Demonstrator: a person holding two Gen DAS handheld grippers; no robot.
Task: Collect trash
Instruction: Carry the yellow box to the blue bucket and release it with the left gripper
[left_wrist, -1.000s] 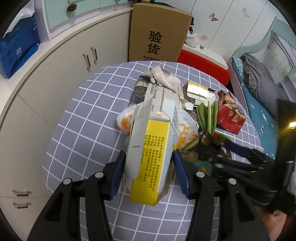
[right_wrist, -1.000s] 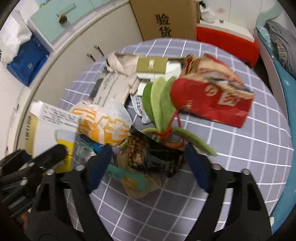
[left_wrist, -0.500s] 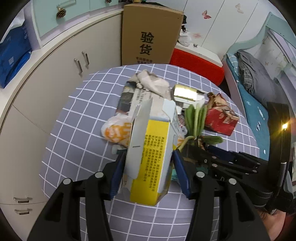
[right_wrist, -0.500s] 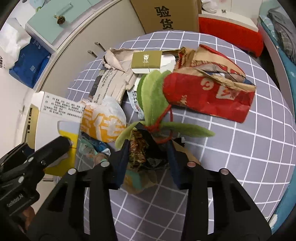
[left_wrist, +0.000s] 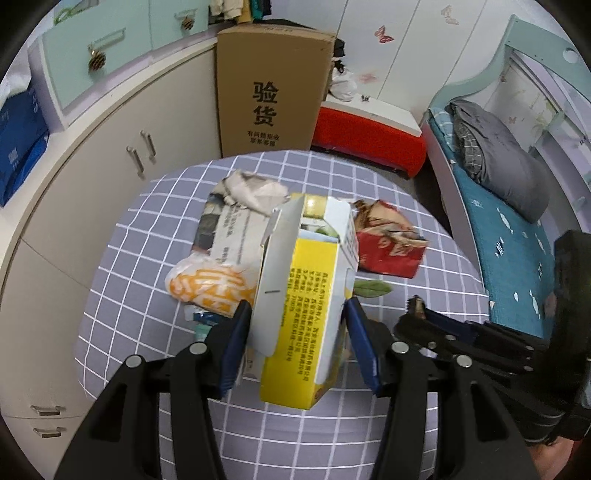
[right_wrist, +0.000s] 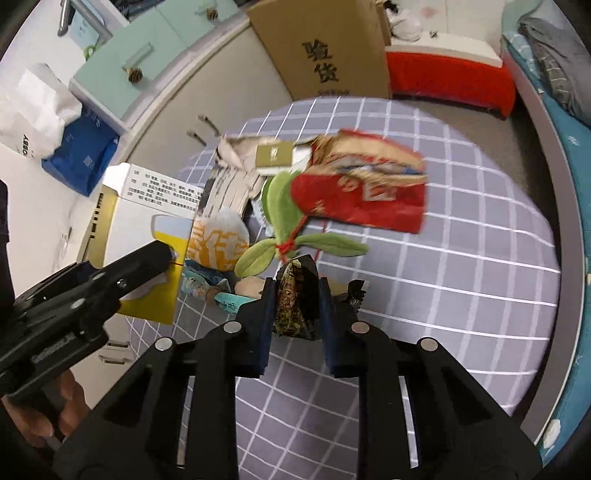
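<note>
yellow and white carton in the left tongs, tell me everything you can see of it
The yellow and white carton is a printed cardboard box: a yellow face with dark print, white sides, its top flaps open. It is tilted, held off the checked tablecloth. The left tongs clamp its two sides with blue pads; nothing else visibly touches it.

Yellow-white box (left_wrist: 306, 317), top flaps open, upright between the left fingers (left_wrist: 236, 343). Dark crumpled wrapper (right_wrist: 293, 299) pinched between the closing right fingers (right_wrist: 325, 314). On the grey checked table (right_wrist: 461, 258): red bag (right_wrist: 362, 199), orange-white bag (left_wrist: 207, 286), torn paper (left_wrist: 232, 225), green leaves (right_wrist: 295, 240), gold card (right_wrist: 275, 155).
</note>
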